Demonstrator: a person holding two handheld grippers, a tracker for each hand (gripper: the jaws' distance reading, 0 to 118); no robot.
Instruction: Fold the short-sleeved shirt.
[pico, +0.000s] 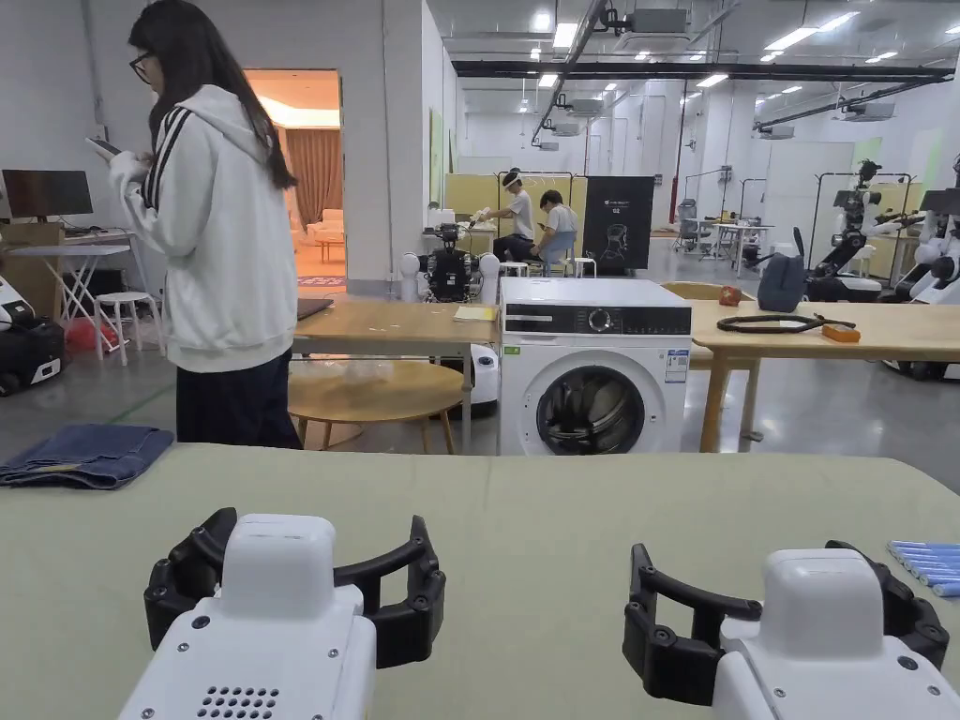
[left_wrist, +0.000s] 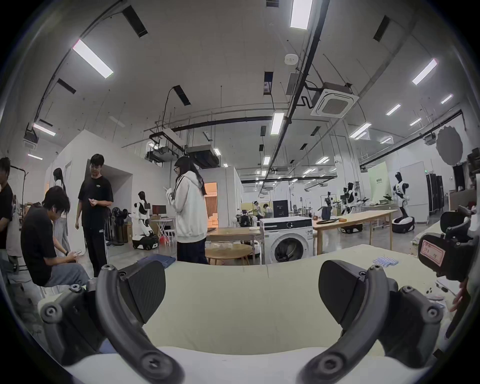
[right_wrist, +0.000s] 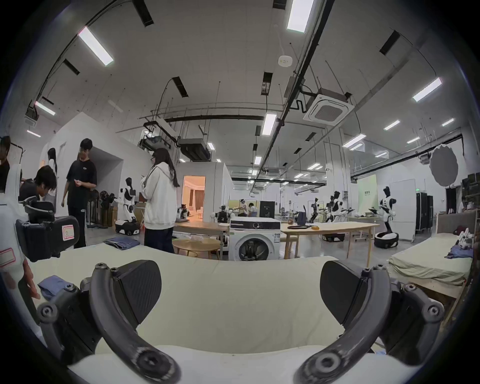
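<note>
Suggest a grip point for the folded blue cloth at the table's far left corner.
Probably the right-hand edge of the folded blue cloth, approached low from the right with the open left gripper. The cloth lies flat in stacked layers on the green table, and that edge faces the grippers, so one jaw could slide under the whole stack.

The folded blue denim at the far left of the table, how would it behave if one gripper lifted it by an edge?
The folded blue denim would probably droop and unfold, being soft stacked layers. It looks thick, so likely heavy for cloth.
</note>
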